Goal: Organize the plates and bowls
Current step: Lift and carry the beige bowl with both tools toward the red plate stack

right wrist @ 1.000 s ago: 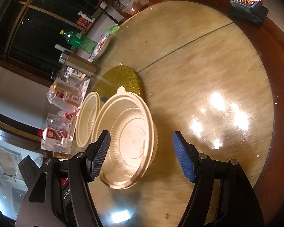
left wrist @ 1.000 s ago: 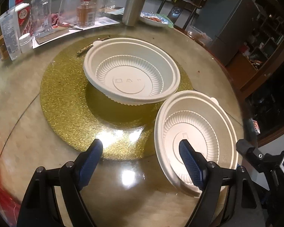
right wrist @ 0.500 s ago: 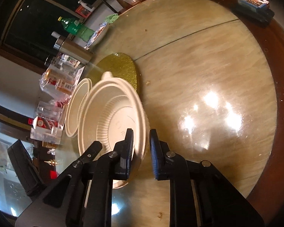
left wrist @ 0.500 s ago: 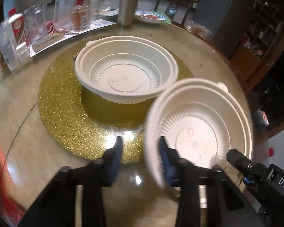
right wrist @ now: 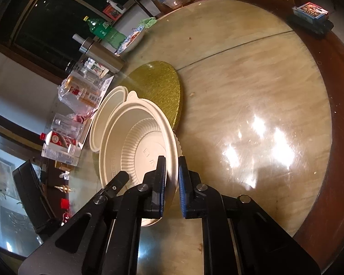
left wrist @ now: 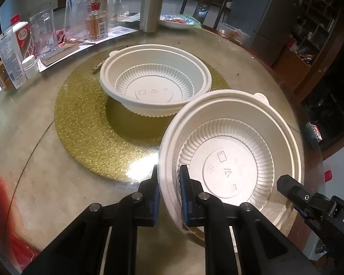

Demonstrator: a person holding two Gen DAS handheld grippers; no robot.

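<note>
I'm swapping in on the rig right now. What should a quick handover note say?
Left tool: shut on the near bowl's left rim.
Right tool: shut on the same bowl's opposite rim.
The near bowl is tilted, beside the gold mat. The far bowl sits on the mat.
Done: both tools have just closed on the rim.
Left: probably nest the near bowl into the far bowl.

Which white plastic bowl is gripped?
The near white ribbed plastic bowl, tilted off the gold mat; both grippers clamp its rim. The other bowl sits flat, untouched.
</note>
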